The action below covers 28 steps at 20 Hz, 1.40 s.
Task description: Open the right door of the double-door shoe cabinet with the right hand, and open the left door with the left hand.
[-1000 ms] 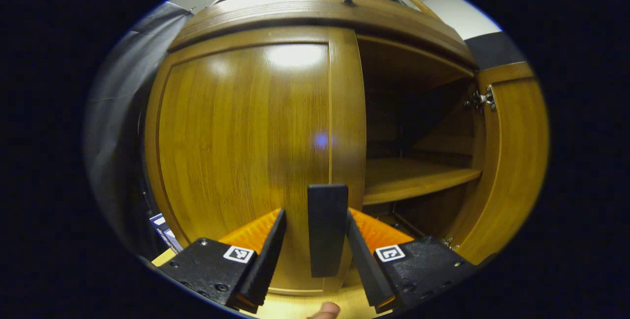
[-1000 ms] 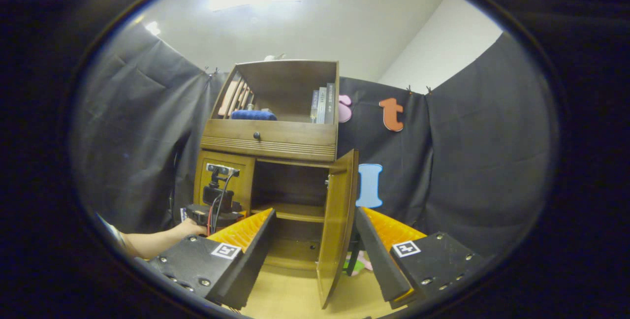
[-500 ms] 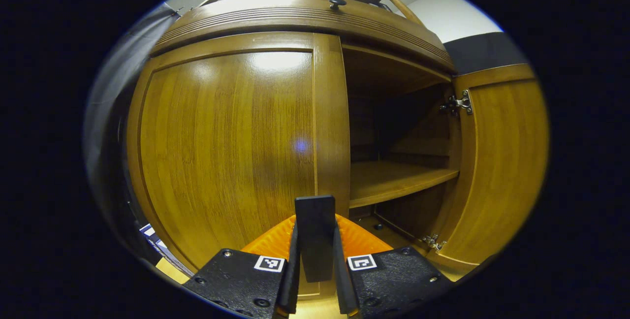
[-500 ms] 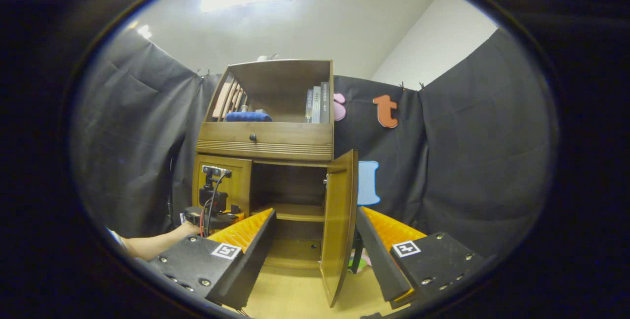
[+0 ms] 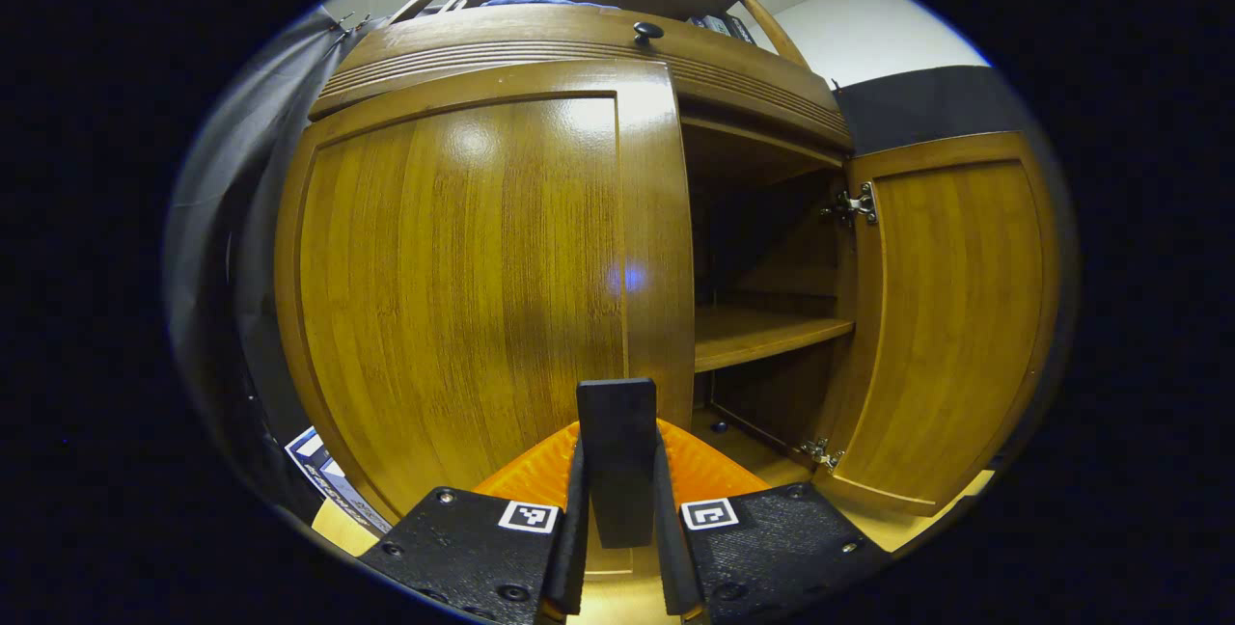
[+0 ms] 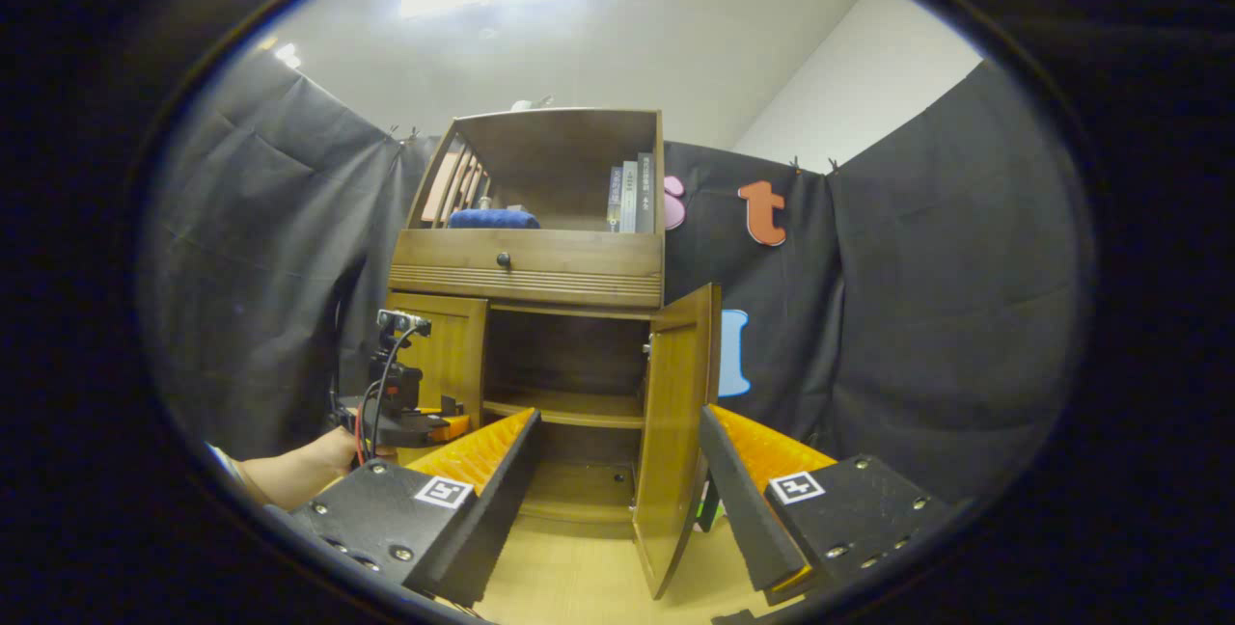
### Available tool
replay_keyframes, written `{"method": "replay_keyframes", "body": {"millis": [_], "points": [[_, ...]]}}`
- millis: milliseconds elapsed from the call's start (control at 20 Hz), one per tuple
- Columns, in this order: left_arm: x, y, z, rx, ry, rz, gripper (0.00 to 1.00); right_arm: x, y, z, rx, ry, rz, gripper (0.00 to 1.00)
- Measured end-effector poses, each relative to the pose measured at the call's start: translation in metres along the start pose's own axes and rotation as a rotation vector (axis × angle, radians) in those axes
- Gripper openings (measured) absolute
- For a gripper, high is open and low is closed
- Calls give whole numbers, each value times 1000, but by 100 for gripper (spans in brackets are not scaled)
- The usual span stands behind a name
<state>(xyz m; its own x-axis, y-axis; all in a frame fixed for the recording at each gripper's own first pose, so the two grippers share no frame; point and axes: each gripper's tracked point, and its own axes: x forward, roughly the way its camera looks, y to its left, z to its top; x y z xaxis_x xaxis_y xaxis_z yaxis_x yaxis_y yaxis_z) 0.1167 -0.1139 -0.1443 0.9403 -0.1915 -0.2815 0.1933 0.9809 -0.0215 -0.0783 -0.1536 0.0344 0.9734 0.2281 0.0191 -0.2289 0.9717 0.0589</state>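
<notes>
In the left gripper view the wooden shoe cabinet's left door (image 5: 463, 297) stands close in front, its right edge swung a little out from the frame. My left gripper (image 5: 618, 475) is shut on that door's dark upright handle (image 5: 617, 413). The right door (image 5: 950, 316) hangs wide open, baring an inner shelf (image 5: 762, 336). In the right gripper view the cabinet (image 6: 526, 268) stands farther off with its right door (image 6: 675, 432) open. My right gripper (image 6: 617, 413) is open, holding nothing, well back from the cabinet. A hand (image 6: 299, 466) holds the left gripper (image 6: 405, 418) at the left door (image 6: 449, 355).
Above the doors is a drawer with a round knob (image 6: 502, 260). The top shelf holds books (image 6: 632, 196) and a blue cloth (image 6: 492, 218). Black cloth walls enclose the cabinet on both sides. The floor (image 6: 579, 567) is light wood. A printed box (image 5: 323, 475) lies low left of the cabinet.
My left gripper went from open around the handle to shut on it, and the left door has started to swing outward. The right gripper has stayed open and barely shifted.
</notes>
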Motion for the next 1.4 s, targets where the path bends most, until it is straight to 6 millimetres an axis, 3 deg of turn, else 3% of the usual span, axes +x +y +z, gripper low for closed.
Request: {"method": "replay_keyframes", "body": {"millis": [300,700,900,1400], "points": [[-33,2,0,-7,6,-37,34,3,26,-6,12,1,46,96],[-71,7,3,-5,2,-69,31,2,41,-18,32,-1,69,96],[-85,12,4,4,-11,-75,33,3,37,-22,-11,-8,42,96],[-111,23,5,14,-14,-65,31,12,61,-33,-11,14,98,96]]}}
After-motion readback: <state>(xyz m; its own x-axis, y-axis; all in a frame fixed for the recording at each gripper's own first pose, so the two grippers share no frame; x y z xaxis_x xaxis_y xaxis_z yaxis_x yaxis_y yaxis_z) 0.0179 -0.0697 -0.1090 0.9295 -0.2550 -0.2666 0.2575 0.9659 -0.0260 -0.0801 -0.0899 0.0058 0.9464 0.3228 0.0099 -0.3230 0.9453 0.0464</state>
